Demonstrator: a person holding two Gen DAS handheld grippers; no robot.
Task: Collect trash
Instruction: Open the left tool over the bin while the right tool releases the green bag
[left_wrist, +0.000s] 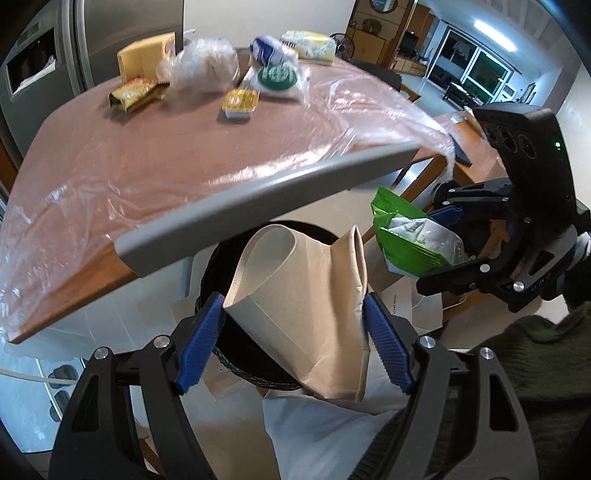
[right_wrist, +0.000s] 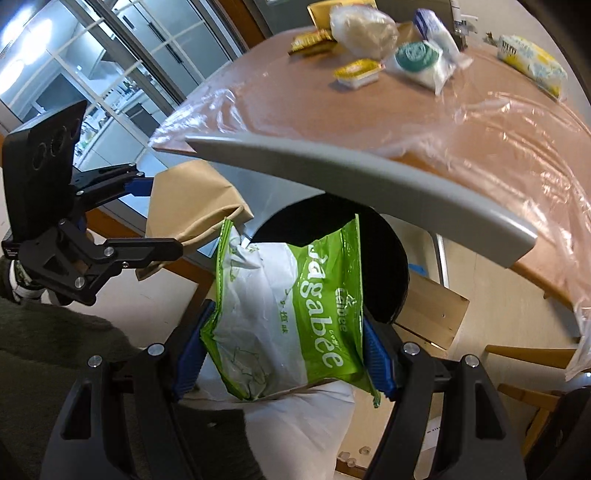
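Note:
My left gripper (left_wrist: 293, 314) is shut on a crumpled brown paper bag (left_wrist: 303, 310), held above a round black bin (left_wrist: 218, 266) below the table edge. The same brown paper bag (right_wrist: 192, 206) and left gripper (right_wrist: 162, 218) appear at the left of the right wrist view. My right gripper (right_wrist: 286, 325) is shut on a green and white snack bag (right_wrist: 288, 314), over the black bin (right_wrist: 384, 280). That green snack bag (left_wrist: 413, 236) and right gripper (left_wrist: 443, 240) show at the right of the left wrist view.
A grey chair back (left_wrist: 258, 206) arches over the bin. The wooden table (left_wrist: 166, 147), covered with clear plastic sheet, carries several wrappers, a yellow tub (left_wrist: 240, 103), a green-lidded package (left_wrist: 277, 75) and a yellow box (left_wrist: 144, 59). A white cushion (right_wrist: 295, 424) lies below.

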